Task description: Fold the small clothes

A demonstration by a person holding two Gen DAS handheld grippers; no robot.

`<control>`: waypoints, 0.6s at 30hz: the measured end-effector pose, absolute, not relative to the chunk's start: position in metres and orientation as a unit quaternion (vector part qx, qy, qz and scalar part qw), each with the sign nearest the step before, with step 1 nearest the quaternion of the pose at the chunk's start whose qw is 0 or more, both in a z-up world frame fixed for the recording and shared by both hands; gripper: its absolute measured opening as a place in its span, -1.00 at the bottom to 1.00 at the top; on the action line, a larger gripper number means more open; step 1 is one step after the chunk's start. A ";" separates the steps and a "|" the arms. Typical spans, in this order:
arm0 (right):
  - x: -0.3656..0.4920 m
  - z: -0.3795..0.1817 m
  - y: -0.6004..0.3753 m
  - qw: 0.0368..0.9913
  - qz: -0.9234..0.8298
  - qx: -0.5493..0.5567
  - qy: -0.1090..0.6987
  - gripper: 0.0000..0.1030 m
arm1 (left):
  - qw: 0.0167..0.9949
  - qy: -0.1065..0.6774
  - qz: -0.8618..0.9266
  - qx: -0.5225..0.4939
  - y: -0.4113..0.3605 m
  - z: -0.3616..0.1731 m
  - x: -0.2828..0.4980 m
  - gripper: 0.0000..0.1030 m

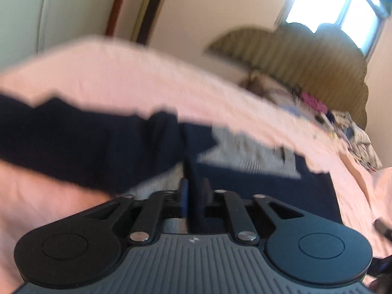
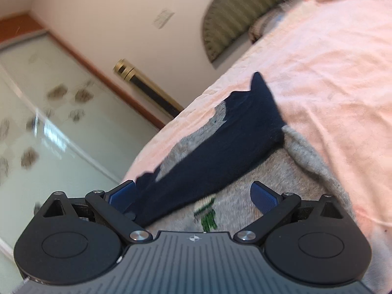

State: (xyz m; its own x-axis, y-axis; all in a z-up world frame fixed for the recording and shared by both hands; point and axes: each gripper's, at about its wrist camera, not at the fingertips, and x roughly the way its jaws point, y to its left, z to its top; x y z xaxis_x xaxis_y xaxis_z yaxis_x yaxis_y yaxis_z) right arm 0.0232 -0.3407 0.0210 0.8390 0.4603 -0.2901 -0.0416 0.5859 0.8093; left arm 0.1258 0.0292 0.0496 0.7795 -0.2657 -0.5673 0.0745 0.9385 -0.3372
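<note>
From my left wrist camera I see a pale pink bedspread (image 1: 122,73) with a navy blue garment (image 1: 73,142) across it and a light grey one (image 1: 245,152) beside that. The headboard (image 1: 294,56) is olive green with thin vertical stripes, and the pile of clothes (image 1: 343,127) below it mixes magenta, white and blue. On my right wrist camera the grey garment (image 2: 269,171) carries a small green print (image 2: 208,218). The right gripper (image 2: 193,198) has a black frame with blue pads (image 2: 265,197). The sliding door (image 2: 49,122) is frosted pale green with brownish leaf blotches.
</note>
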 end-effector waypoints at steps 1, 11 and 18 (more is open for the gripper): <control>0.026 0.026 -0.344 0.853 0.151 0.441 0.235 0.95 | 0.936 0.304 -0.108 -0.141 0.021 0.052 0.125 -0.12; 0.151 0.046 -0.328 0.890 0.112 0.333 0.290 0.96 | 0.929 0.329 -0.157 -0.063 -0.039 0.014 0.161 0.74; 0.158 0.003 -0.366 0.903 0.082 0.323 0.271 0.55 | 0.921 0.328 -0.183 -0.100 -0.029 0.006 0.170 0.86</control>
